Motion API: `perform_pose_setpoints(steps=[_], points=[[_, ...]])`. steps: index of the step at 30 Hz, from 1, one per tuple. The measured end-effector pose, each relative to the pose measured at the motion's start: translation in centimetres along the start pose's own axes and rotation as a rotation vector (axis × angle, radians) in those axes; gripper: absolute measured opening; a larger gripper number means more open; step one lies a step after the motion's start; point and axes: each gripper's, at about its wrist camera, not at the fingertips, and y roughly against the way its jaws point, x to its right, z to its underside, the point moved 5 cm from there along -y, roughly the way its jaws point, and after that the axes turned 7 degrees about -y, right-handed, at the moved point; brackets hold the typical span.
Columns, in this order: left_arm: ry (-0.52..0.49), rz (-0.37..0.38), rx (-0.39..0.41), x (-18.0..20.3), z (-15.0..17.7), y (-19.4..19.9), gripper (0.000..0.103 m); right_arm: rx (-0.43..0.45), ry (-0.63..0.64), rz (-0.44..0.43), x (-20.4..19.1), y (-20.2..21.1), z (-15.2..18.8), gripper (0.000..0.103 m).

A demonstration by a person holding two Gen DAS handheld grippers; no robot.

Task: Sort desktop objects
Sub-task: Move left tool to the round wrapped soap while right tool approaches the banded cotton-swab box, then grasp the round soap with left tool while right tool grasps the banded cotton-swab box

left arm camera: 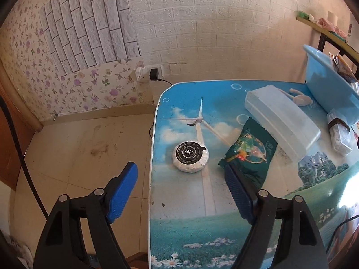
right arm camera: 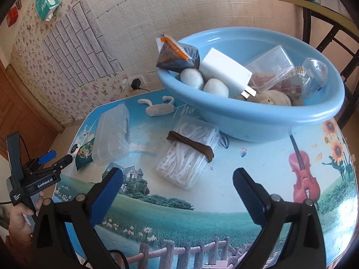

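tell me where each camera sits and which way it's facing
Left wrist: on the left gripper, angled down over the table's left edge at the round soap and green packet; its own open blue fingers show.
Right wrist: on the right gripper, angled down toward the floss-pick box and blue basin; its open fingers, the left gripper and a hand show.
Shared: table, clear case, basin, packet.

Printed table [right arm camera: 202, 204], blue basin [right arm camera: 258, 121], clear boxes [right arm camera: 112, 132], soap [left arm camera: 190, 155], packet [left arm camera: 249, 154]

you see a round white soap [left arm camera: 190, 156] lying flat beside a green snack bag [left arm camera: 248, 154], near the blue bowl [right arm camera: 258, 116] full of things.
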Motion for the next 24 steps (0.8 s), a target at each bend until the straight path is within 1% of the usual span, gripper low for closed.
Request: perform_pose_setpoints(steps=[3,5,7,9,10,12,15,16,18,19,20,24], points=[[-0.022,0.024,-0.025,-0.1,-0.1,-1.2,0.071,-0.010,-0.021,0.011,-0.4,-1.0,-0.4,0.102],[-0.024,0.043,-0.014,0.0,-0.5,-1.4,0.069,-0.003,-0.014,0.026,-1.0,-1.5,-0.7,0.102],[-0.031,0.058,-0.001,0.1,-0.9,-1.6,0.060,0.001,0.002,0.048,-1.5,-2.0,-0.8,0.102],[-0.033,0.087,0.013,0.4,-1.1,-1.6,0.036,-0.004,0.004,0.070,-1.8,-2.7,-0.9,0.102],[-0.040,0.092,0.016,0.7,-1.2,-1.6,0.036,-0.006,0.000,0.078,-1.8,-3.0,-1.0,0.102],[-0.073,0.078,0.029,1.3,-1.1,-1.4,0.036,-0.009,0.005,0.107,-1.8,-3.7,-1.1,0.102],[-0.059,0.077,0.032,1.6,-0.7,-0.9,0.036,-0.027,0.014,0.163,-1.2,-4.4,-1.1,0.102],[-0.052,0.080,0.035,1.6,-0.6,-0.6,0.036,-0.037,0.016,0.166,-0.9,-4.6,-0.9,0.100],[-0.038,0.078,0.050,1.4,-0.2,0.2,0.036,-0.025,0.050,0.175,-0.7,-4.3,-0.7,0.084],[-0.028,0.078,0.058,1.4,-0.1,0.7,0.036,-0.031,0.070,0.154,-0.9,-4.0,-0.6,0.072],[-0.019,0.082,0.062,1.4,0.1,1.2,0.036,-0.042,0.080,0.141,-0.9,-3.8,-0.5,0.069],[-0.009,0.086,0.082,2.0,0.8,3.4,0.036,-0.050,0.126,0.123,-0.5,-2.5,0.5,0.068]])
